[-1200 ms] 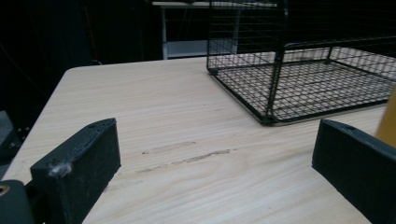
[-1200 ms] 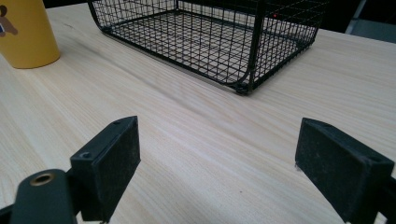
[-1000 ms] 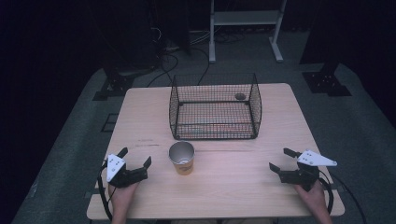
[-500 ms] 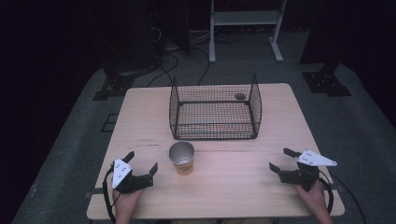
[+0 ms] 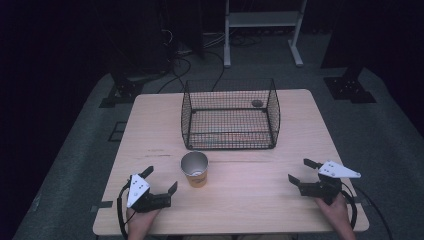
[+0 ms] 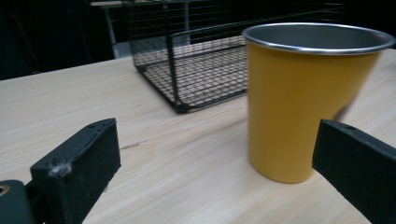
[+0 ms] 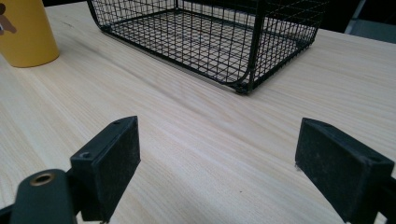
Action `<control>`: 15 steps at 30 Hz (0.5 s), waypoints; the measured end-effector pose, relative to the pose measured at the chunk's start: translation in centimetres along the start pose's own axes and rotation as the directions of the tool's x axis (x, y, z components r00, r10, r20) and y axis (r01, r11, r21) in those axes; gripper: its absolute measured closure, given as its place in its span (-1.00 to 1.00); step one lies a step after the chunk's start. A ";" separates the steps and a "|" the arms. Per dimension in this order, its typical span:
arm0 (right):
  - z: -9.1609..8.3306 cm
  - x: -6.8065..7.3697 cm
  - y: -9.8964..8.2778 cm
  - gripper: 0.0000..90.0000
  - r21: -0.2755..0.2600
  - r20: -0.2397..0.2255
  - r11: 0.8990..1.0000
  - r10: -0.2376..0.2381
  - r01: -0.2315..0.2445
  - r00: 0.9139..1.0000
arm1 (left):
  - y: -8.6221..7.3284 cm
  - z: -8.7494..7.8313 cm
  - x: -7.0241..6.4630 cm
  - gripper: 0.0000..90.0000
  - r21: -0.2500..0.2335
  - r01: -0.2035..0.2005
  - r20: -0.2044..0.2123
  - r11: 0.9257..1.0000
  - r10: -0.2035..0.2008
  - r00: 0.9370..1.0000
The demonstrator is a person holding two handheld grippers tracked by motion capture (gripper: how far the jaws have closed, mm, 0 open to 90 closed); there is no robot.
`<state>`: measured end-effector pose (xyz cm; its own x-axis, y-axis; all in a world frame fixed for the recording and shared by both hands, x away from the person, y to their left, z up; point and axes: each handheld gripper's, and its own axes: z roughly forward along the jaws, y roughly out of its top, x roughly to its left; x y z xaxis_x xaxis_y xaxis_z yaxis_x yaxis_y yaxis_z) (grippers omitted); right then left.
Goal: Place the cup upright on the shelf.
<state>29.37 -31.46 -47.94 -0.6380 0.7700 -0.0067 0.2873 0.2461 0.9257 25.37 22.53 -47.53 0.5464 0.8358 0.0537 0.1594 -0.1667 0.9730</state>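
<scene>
From the high view, the yellow cup (image 5: 194,169) stood upright on the worktop (image 5: 260,200), just in front of the wire basket (image 5: 230,114) and apart from it. The left gripper (image 5: 161,184) sat near the cup's left side, its fingers spread wide and pointed toward it, nothing between them. The right gripper (image 5: 299,171) rested well off to the right, fingers wide too, holding nothing. A small dark thing (image 5: 257,103) lay inside the basket at the back; too small to name.

Over to the left gripper view: the cup (image 6: 303,98) loomed large, metal rim up, sitting nearer the right finger (image 6: 357,163) than the left finger (image 6: 77,168), and neither one touched it. The basket (image 6: 205,65) stood behind.

In the right gripper view, both fingers (image 7: 107,158) were wide apart over bare worktop (image 7: 224,154), the basket (image 7: 219,37) ahead and the cup (image 7: 25,32) off at the top left corner.

My read: the job was barely begun. The reach for the cup looked under way, but the grasp, the lift and whatever placing follows, likely into the basket, all remained to be done.
</scene>
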 end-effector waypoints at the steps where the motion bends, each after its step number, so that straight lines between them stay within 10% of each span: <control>1: 0.0 0.0 0.0 -0.71 0.000 0.000 1.000 -0.001 0.001 1.000 | 0.0 0.1 -0.1 -0.99 -0.003 -0.004 0.007 1.000 0.005 1.000; 15: 0.0 0.0 0.0 -0.71 0.001 0.000 1.000 -0.003 0.003 1.000 | 0.3 0.8 -1.5 -0.99 -0.004 -0.024 0.093 1.000 0.025 0.995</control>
<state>29.36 -31.45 -47.94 -0.6392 0.7690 -0.0097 0.2857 0.2492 0.9254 25.27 20.84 -47.46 0.6240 0.7794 0.0566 0.1426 -0.1848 0.9724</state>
